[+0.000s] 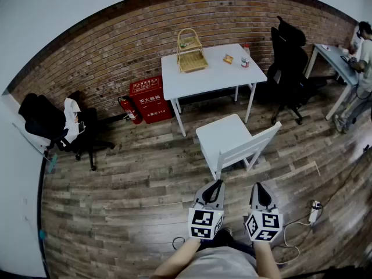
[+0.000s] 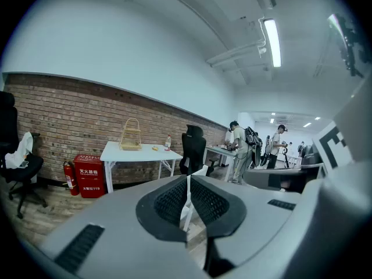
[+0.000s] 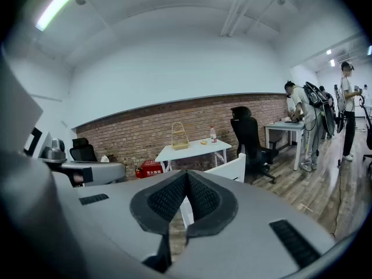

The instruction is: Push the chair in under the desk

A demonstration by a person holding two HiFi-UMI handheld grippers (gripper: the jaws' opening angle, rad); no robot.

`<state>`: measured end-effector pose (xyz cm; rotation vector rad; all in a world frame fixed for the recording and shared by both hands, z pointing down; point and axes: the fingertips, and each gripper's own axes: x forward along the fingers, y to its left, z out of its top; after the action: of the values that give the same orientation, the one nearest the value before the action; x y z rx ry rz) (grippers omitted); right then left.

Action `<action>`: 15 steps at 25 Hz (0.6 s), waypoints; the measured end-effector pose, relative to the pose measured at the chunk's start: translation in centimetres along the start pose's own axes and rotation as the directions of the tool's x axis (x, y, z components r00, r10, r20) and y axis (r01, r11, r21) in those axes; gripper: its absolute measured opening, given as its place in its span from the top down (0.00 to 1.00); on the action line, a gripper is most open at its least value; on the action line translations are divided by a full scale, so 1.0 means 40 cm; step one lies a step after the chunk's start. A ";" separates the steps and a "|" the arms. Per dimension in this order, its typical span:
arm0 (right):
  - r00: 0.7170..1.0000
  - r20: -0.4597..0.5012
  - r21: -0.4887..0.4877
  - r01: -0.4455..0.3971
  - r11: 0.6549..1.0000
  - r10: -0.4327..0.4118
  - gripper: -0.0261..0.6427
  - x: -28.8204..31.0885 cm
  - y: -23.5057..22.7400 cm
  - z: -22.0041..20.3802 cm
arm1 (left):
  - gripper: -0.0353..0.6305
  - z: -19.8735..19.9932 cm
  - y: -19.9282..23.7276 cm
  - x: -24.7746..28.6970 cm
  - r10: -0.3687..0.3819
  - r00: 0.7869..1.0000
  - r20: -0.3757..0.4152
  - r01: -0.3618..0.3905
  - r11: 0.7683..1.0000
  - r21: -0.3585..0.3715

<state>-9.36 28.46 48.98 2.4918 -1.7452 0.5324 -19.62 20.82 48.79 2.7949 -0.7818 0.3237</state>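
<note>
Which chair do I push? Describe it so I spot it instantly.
Find the brick wall and the white desk standing against it. The chair stands just in front of that desk, pulled out, back facing away from it. It is the only white one; the office chairs either side are black.

Open wood floor (image 1: 145,167) between left gripper (image 1: 215,185), right gripper (image 1: 259,186) and white chair (image 1: 224,133) backrest; space under worktop (image 1: 215,71) free; black office chair (image 1: 288,63) close on right, red box (image 1: 150,100) on left
</note>
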 end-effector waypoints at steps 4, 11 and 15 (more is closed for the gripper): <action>1.000 -0.005 -0.005 -0.010 1.000 0.010 0.94 0.001 0.001 -0.005 | 0.90 -0.007 -0.003 0.001 0.003 1.000 -0.004 -0.003 1.000 -0.002; 1.000 -0.008 -0.011 0.001 1.000 -0.001 0.94 -0.009 -0.008 -0.008 | 0.90 -0.010 -0.009 0.000 0.005 1.000 -0.009 -0.005 1.000 -0.002; 1.000 -0.004 0.000 0.001 1.000 -0.001 0.94 -0.018 -0.015 -0.012 | 0.90 -0.016 -0.014 -0.003 0.006 1.000 -0.013 -0.006 1.000 -0.002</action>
<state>-9.15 29.42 49.30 2.4899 -1.7427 0.5371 -19.52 21.53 49.26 2.7865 -0.7875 0.3425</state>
